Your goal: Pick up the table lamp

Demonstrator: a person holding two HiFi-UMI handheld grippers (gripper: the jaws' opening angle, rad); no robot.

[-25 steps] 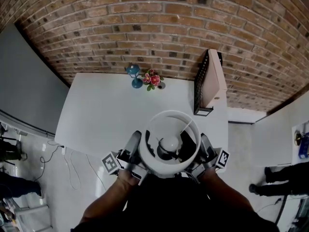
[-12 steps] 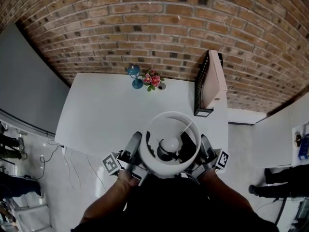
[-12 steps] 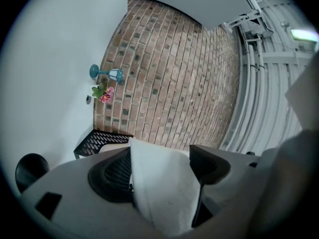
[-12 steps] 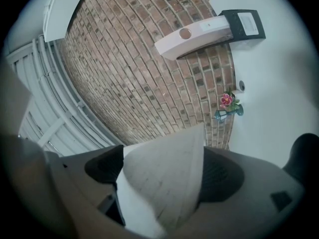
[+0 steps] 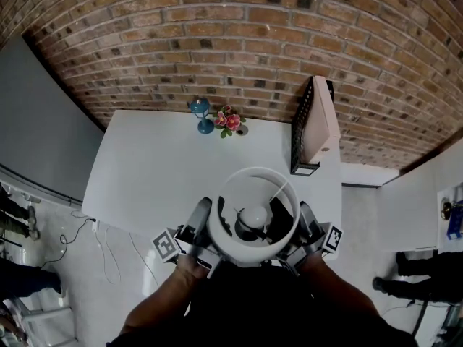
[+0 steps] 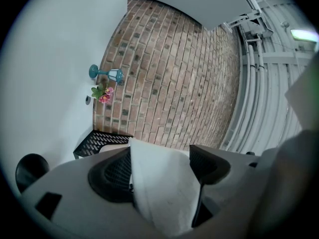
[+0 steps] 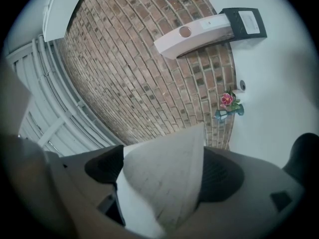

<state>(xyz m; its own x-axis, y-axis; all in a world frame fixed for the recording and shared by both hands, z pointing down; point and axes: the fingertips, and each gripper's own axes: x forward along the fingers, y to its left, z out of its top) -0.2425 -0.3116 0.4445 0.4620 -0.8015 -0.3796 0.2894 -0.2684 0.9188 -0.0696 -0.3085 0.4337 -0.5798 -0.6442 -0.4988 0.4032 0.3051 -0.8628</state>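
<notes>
lamp: white drum-shaded table lamp (image 5: pixel 255 215) over near edge of white bench (image 5: pixel 166 165), foot hidden | left gripper (image 6: pixel 162 166): jaws wide, clamped on shade wall, left side | right gripper (image 7: pixel 162 171): jaws wide, clamped on shade wall, right side | bench far edge: pink flowers (image 5: pixel 228 118)

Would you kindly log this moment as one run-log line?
left gripper: shut on white-shaded table lamp | right gripper: shut on same lamp | position: over near edge of white table
</notes>
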